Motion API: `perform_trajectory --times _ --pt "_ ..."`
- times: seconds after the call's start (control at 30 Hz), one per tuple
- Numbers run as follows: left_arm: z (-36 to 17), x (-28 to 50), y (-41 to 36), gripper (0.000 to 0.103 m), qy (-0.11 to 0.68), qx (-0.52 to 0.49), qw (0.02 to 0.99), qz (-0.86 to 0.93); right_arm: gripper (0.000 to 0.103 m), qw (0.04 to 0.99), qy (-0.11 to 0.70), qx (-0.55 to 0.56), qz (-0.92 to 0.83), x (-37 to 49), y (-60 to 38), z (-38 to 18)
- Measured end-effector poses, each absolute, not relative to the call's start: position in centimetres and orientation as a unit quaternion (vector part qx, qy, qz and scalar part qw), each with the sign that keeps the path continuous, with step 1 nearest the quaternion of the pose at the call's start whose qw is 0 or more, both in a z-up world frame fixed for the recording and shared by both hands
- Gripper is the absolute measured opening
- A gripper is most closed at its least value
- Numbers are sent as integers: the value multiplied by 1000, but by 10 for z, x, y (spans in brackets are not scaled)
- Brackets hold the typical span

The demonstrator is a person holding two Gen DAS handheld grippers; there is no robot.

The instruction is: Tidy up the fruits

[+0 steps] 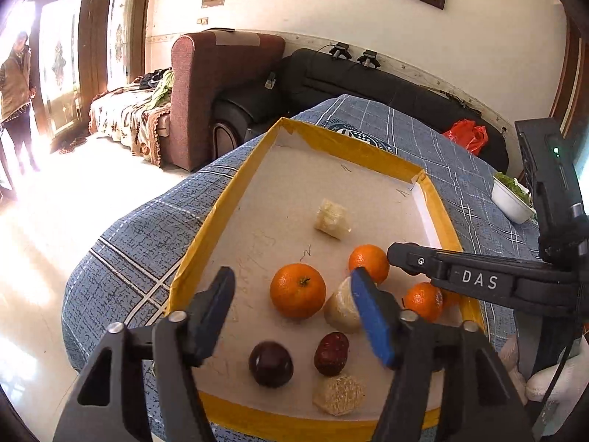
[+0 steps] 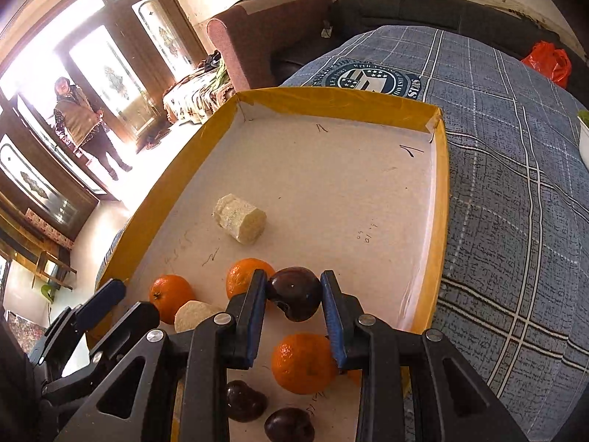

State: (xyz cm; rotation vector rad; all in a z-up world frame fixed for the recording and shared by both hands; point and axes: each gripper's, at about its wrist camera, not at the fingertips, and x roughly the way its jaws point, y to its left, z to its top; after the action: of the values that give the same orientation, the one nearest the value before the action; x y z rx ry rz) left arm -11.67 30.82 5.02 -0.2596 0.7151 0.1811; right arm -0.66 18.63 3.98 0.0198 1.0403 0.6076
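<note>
A yellow-rimmed tray lies on a blue checked cloth. In the left wrist view it holds three oranges, pale cut chunks, a dark round fruit and a red date. My left gripper hangs open over the near end of the tray, with nothing pressed between its pads. In the right wrist view my right gripper is shut on a dark plum-like fruit, held above the tray floor over an orange. Two more dark fruits lie below it.
The blue checked cloth covers the table, and its left edge drops to the floor. A white bowl of greens stands right of the tray, with a red bag behind. A sofa and a person by the door are beyond.
</note>
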Motion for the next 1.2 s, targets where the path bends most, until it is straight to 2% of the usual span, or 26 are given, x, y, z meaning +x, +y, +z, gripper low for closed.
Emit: perform_trajectory --times 0.2,0.43,0.83,1.13,1.2 --pt "50 -116 313 77 349 -119 923 114 53 829 482 15 284 -2 190 44" --pt "54 -119 312 77 347 -115 923 118 54 839 462 23 288 -15 178 61" --pt "75 -134 288 77 334 -92 931 113 66 875 398 -2 275 -69 146 91" --pt "116 -163 257 81 278 -67 950 123 67 898 356 51 253 -95 87 117" --pt "125 -172 248 85 259 -56 955 132 68 903 348 56 244 -102 73 121"
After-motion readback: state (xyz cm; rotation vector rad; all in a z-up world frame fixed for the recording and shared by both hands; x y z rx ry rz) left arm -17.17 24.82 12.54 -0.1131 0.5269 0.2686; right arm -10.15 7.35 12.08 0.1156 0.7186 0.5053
